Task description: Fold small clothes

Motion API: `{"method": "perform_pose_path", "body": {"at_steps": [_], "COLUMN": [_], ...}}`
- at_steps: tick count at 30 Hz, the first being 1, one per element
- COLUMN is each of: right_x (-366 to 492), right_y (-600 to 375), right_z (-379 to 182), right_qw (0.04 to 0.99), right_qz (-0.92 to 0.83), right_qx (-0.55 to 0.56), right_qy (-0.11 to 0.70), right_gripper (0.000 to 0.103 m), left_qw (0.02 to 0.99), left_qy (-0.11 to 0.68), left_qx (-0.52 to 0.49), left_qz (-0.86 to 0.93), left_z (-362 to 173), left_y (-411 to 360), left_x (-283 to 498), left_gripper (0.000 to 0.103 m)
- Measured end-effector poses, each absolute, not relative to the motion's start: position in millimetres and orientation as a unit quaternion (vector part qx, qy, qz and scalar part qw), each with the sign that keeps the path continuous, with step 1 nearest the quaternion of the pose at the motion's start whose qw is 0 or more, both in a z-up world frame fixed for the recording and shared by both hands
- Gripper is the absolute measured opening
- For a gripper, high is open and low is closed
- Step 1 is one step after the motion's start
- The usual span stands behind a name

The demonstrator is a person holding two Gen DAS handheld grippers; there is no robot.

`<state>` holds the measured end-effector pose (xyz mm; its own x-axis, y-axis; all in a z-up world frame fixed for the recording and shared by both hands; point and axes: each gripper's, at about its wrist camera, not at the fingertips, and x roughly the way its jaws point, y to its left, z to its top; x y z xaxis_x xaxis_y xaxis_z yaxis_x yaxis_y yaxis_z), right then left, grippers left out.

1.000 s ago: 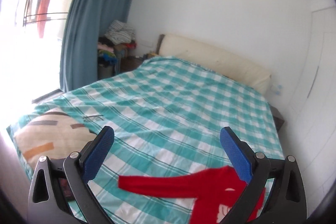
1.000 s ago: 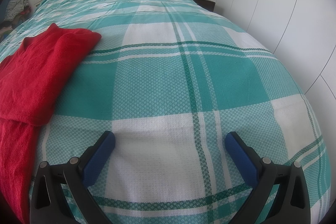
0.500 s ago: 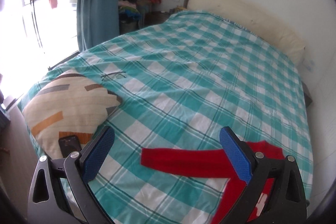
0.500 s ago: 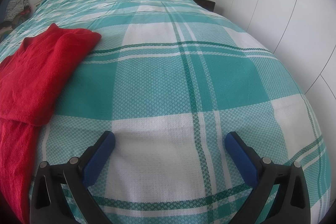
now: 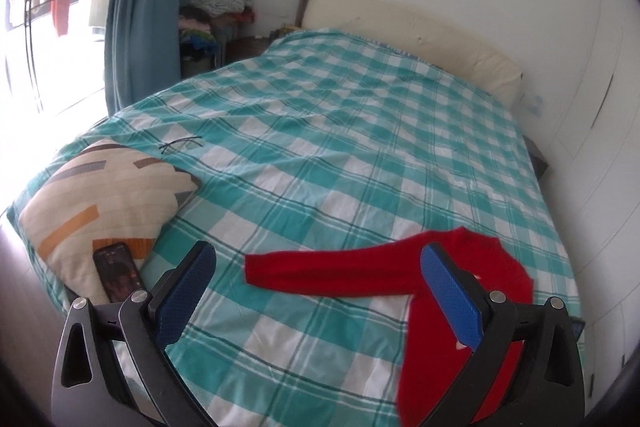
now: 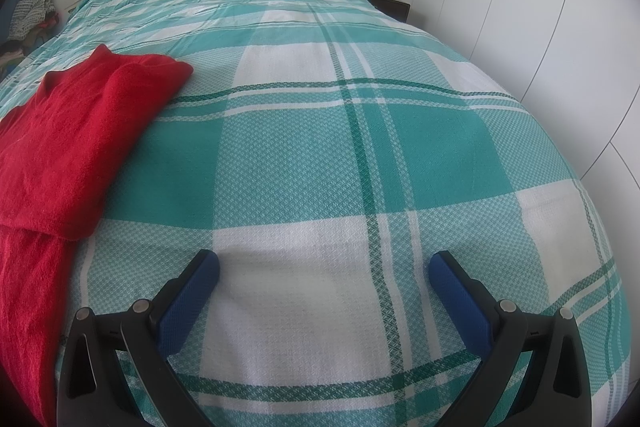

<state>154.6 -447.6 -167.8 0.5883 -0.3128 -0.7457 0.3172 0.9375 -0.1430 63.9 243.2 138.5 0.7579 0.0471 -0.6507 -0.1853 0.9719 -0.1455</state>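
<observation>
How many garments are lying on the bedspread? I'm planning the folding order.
1: a red sweater near the foot of the checked bedspread, one sleeve stretched toward the patterned pillow. Nothing else shows on the bed, though the near edge is hidden behind the grippers.

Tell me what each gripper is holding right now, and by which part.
Nothing is held. The left gripper is open above the red sweater, and the right gripper is open over the bare checked bedspread.
</observation>
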Motion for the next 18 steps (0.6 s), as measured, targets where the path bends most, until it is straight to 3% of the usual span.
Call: {"method": "perform_pose_path", "body": {"at_steps": [4,9,16,18], "right_x": [155,155,155,155], "right_y": [-448,-448,-448,-448], "right_z": [-168,-168,-168,-168], "right_qw": [0.891,0.891,0.891,0.891], "right_qz": [-0.177,-0.177,-0.177,-0.177], "right_qx": [0.003,0.003,0.003,0.003], "right_qy": [0.418,0.418,0.418,0.418], "right_gripper": [0.103,0.103,0.103,0.103], "left_qw": [0.902,0.849,0.830,0.828], "left_qy": [0.411,0.492,0.491,0.492], "left_qx": [-0.081,-0.163,-0.248,-0.254], "left_qz": [0.105,0.103,0.093,0.090], "left_z": [29,-89,-130,-136], "left_y": [257,302,321,318], "left_x": [95,146,201,214], "left_gripper": [0.102,0.101,0.100,0.095]}}
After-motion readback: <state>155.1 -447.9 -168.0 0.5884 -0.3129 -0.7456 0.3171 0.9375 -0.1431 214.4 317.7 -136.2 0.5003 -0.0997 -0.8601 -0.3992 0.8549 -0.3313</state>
